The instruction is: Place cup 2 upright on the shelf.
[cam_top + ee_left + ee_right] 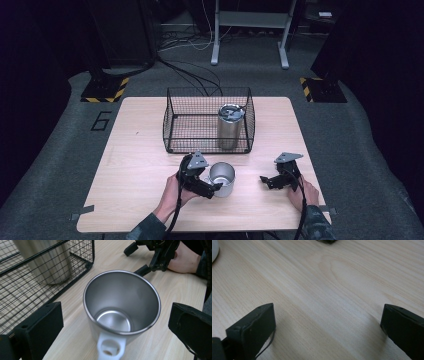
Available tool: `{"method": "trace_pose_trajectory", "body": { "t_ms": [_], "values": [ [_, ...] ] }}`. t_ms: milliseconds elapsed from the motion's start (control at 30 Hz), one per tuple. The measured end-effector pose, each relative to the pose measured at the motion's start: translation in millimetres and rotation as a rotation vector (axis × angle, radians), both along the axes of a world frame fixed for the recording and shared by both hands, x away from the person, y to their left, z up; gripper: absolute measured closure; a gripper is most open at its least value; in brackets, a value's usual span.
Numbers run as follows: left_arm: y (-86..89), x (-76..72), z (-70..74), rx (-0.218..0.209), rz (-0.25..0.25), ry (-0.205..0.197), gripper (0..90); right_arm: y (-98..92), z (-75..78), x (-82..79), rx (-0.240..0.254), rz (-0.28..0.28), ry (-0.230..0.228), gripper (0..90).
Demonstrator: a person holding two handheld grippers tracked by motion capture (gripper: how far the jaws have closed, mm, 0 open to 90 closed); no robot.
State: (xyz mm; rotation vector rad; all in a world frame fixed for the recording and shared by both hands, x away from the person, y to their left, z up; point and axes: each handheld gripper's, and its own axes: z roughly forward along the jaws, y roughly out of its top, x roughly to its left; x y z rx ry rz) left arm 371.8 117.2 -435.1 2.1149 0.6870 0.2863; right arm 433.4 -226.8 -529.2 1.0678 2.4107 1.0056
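Left gripper stands wide open around the steel mug, upright on the table before the wire basket. Light, rigid and slick-walled; the white handle looks the surest hold. Right gripper rests open, well apart.

Both sleeves are dark camouflage green. The left gripper and right gripper are black, angular frames, each topped by a grey three-cornered plate and trailing a black cable beside the forearm. Their jaws are blocky black pads with small screw holes near the corners.
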Motion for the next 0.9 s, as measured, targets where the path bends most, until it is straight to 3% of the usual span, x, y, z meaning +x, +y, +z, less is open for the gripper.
{"method": "trace_pose_trajectory", "body": {
  "t_ms": [200, 400, 533, 633, 900],
  "values": [
    [-12.0, 5.1, -8.4, 0.03, -0.001, 0.0, 0.0, 0.0, 0.0, 0.0, 0.001, 0.0, 0.0, 0.0],
    [-20.2, 7.5, -12.2, 0.024, -0.011, 0.001, 0.0, -0.1, -0.1, 0.3, 0.002, -0.003, 0.001, 0.0],
    [-27.0, 8.4, -15.9, 0.052, -0.01, -0.013, 0.0, -0.2, -0.1, 0.3, 0.001, -0.002, 0.001, 0.0],
    [-29.6, 10.3, -20.5, 0.059, -0.014, -0.002, 0.5, -0.1, 0.0, 0.3, 0.002, -0.003, 0.001, 0.0],
    [-32.2, 11.6, -22.9, 0.053, -0.015, -0.013, 4.6, 0.1, 0.0, 0.4, 0.003, -0.007, 0.002, 0.0]
  ]
}}
